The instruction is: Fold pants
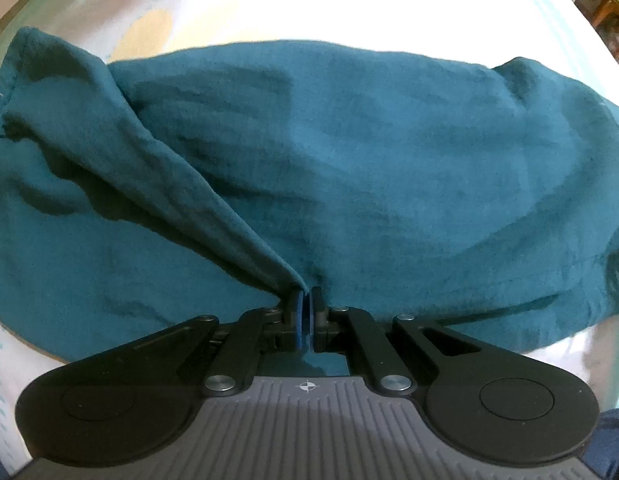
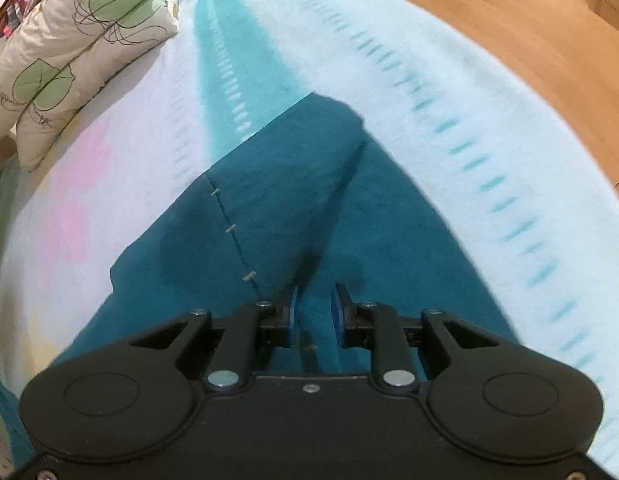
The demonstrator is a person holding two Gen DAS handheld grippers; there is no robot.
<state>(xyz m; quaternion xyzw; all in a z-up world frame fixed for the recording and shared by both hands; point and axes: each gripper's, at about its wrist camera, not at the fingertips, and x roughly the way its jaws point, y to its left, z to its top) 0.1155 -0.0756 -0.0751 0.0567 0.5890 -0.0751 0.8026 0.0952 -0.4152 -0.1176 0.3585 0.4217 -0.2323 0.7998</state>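
Left gripper clamped on a fold of teal pants; right gripper apart above the cloth. Best laid flat, edges matched, before letting go.

place: home bedroom; signs: bed sheet; leaf-print pillows; wooden floor

The pants are dark teal, one plain colour, with small pale stitches along a seam. The bed sheet is white with turquoise stripes and rows of short turquoise dashes, plus faint pink patches. The pillow is cream with green leaves drawn in thin black lines. Each claw is black with blue pads. The floor is orange-brown wood.
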